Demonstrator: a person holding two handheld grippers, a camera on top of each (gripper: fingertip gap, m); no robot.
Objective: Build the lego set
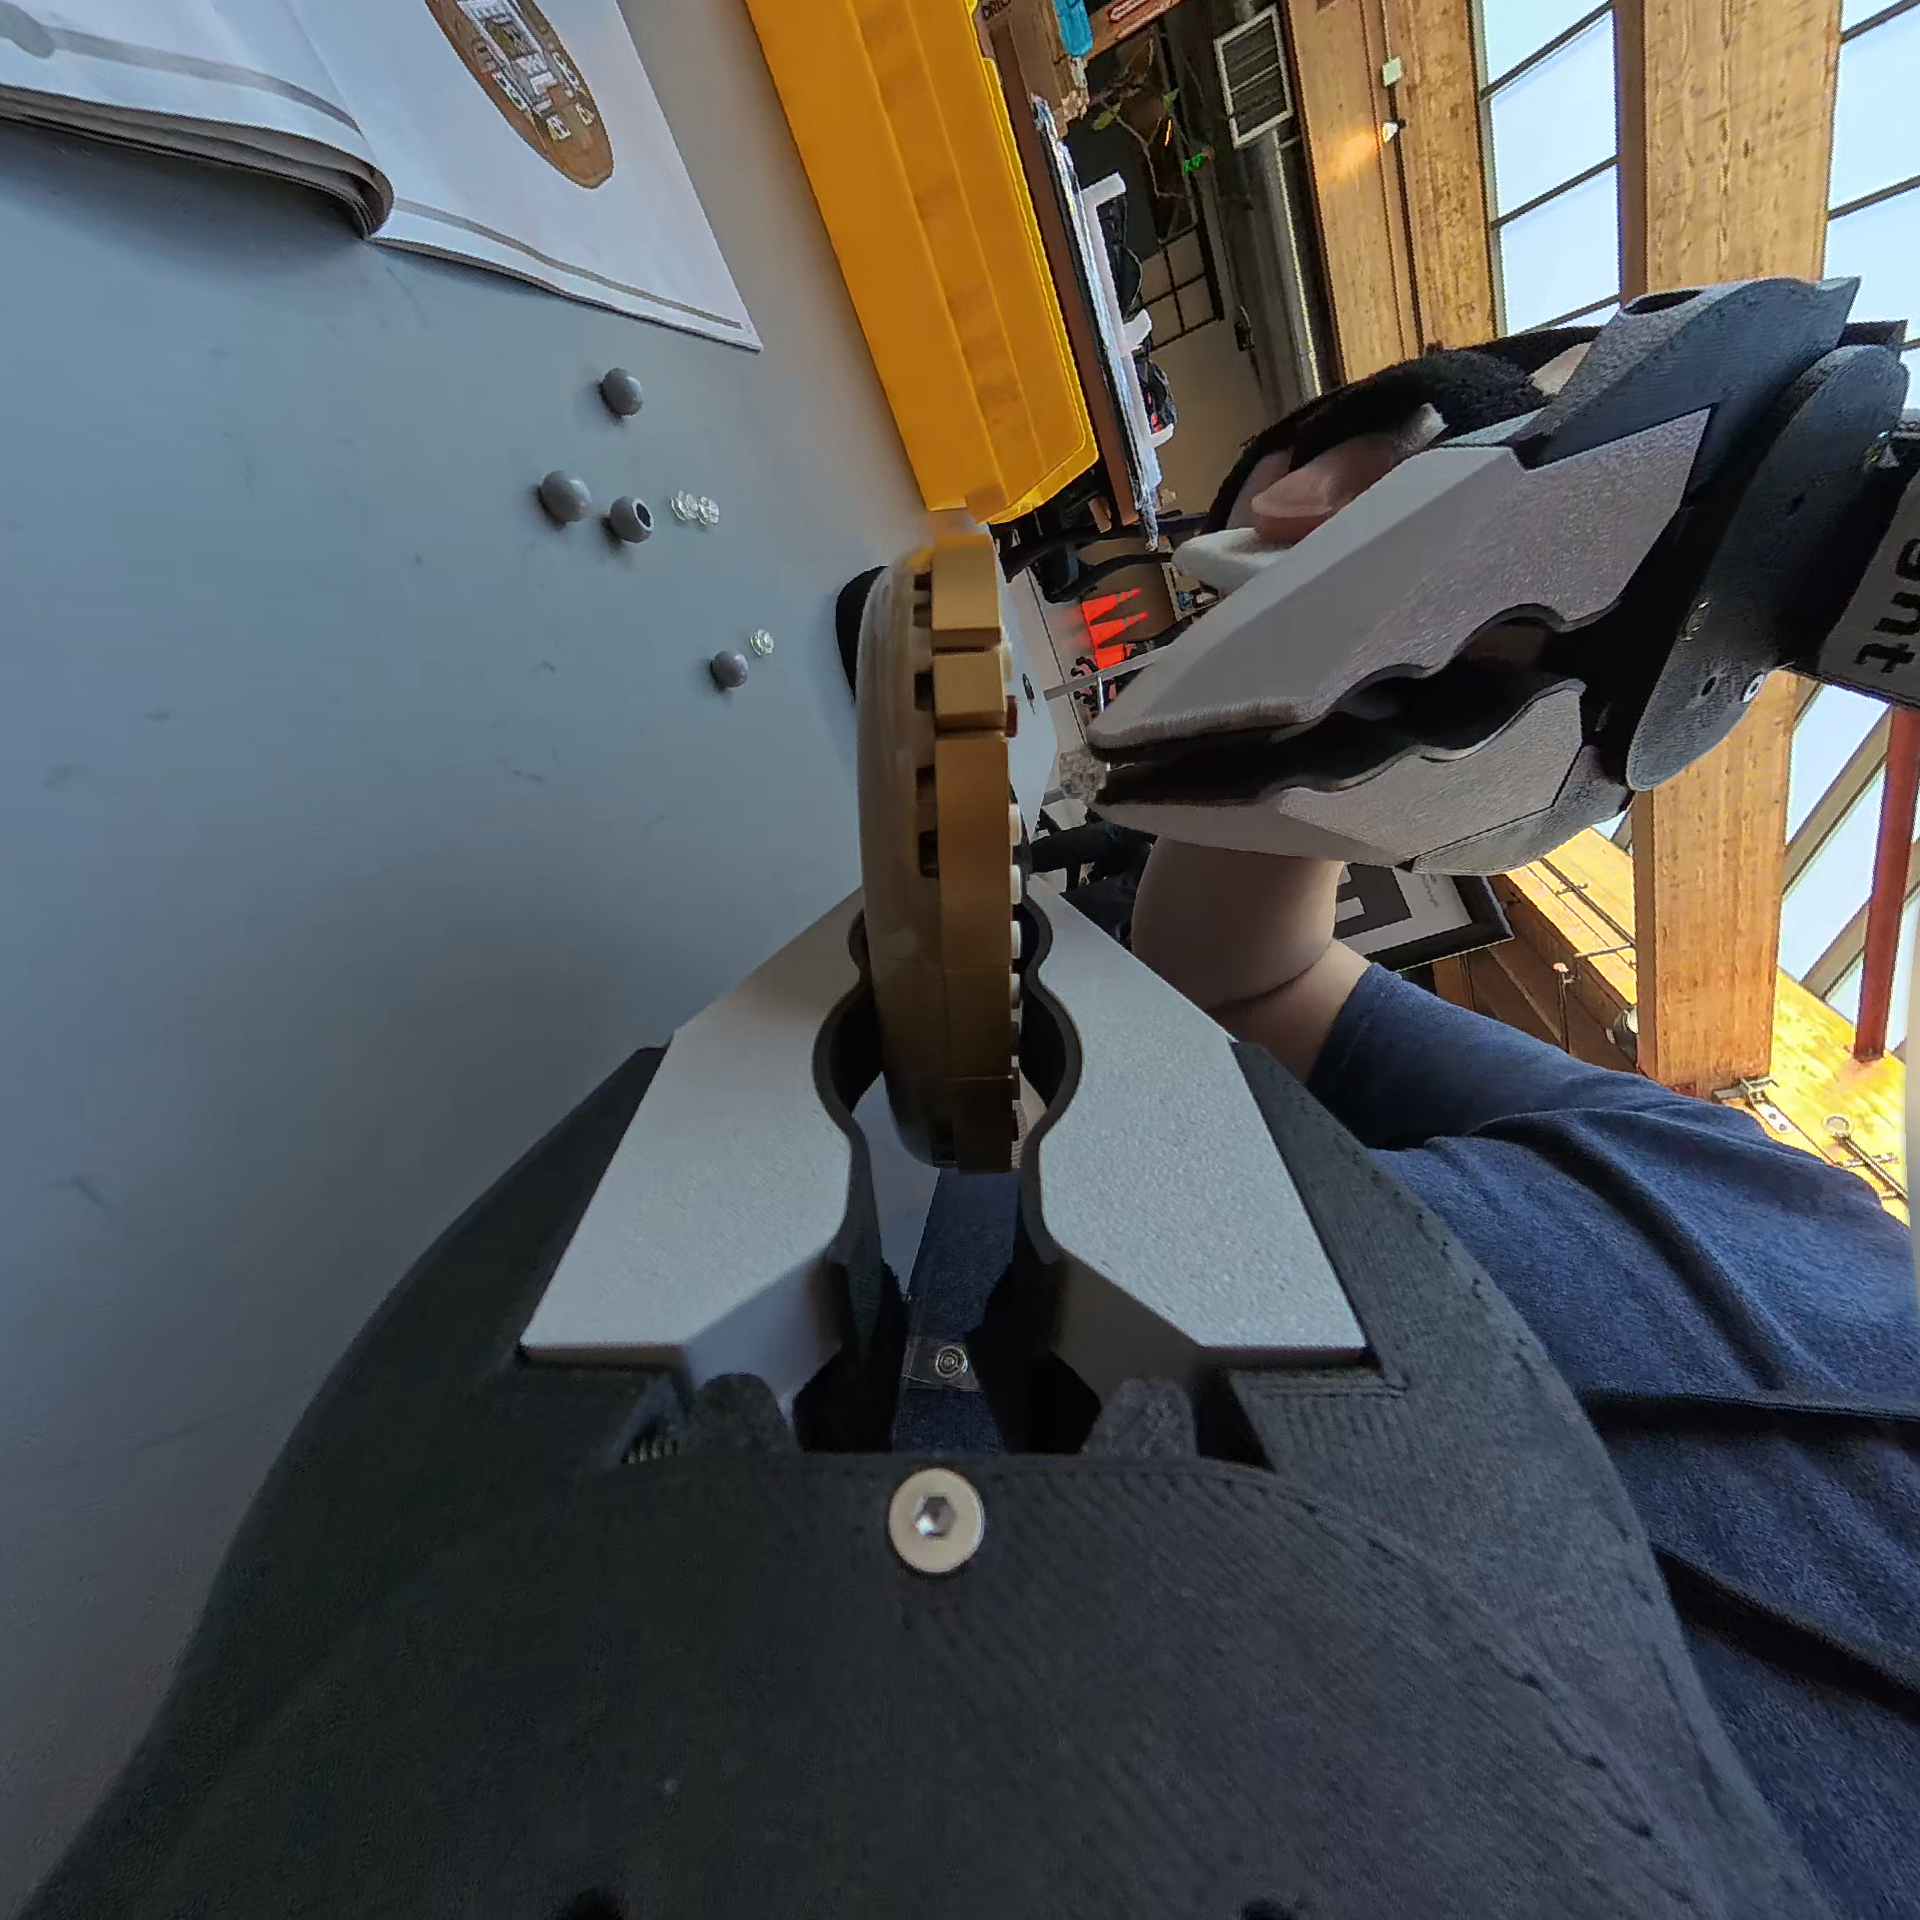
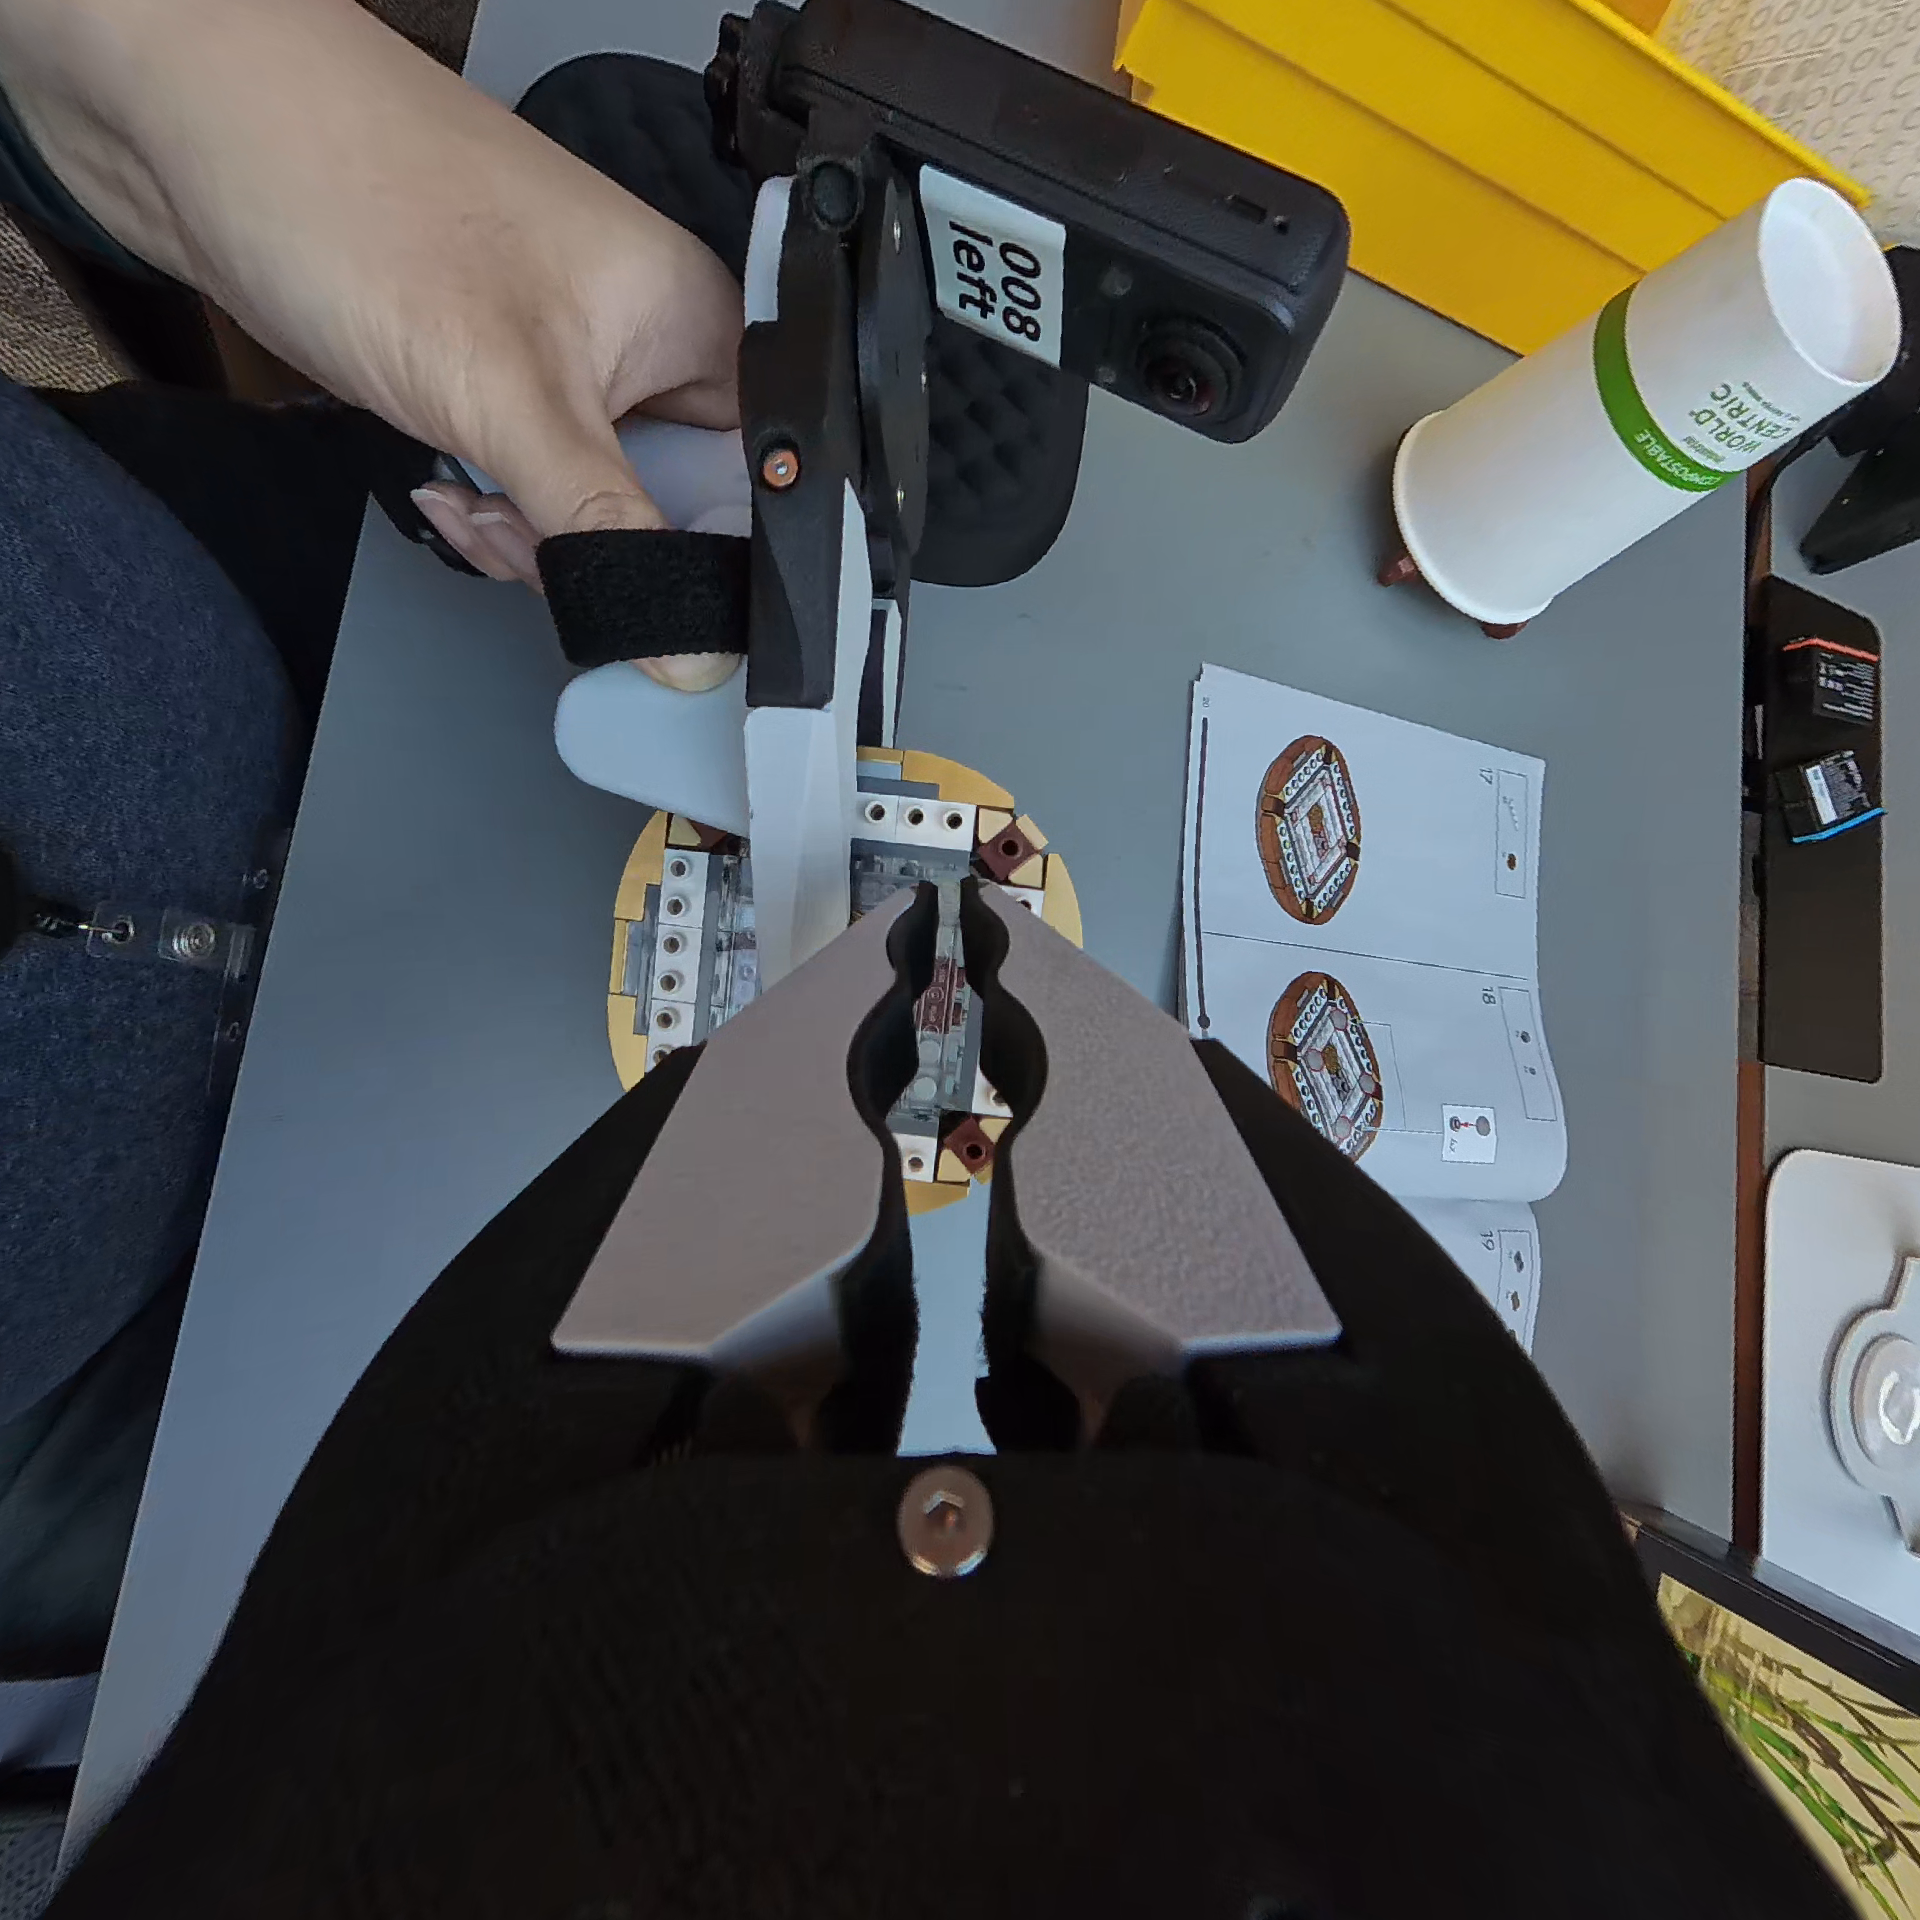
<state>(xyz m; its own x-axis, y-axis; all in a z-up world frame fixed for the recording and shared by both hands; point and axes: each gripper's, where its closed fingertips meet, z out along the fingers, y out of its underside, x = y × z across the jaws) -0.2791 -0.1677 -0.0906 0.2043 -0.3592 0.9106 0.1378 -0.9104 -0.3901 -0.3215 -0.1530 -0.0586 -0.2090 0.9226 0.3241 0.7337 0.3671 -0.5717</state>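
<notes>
Fingers of the left gripper (image 1: 940, 966) pinch the round lego model (image 1: 940, 831) edge-on; right gripper (image 2: 940, 904) nips a tiny clear piece (image 1: 1081, 774), barely visible.

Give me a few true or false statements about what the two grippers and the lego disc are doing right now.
1. The left gripper clamps the round lego disc on edge. True.
2. The right gripper is wide open. False: its fingers pinch a tiny clear piece.
3. The instruction booklet lies open on the table. True.
4. The white paper cup is inside the yellow bin. False: it stands on the table beside it.
</notes>
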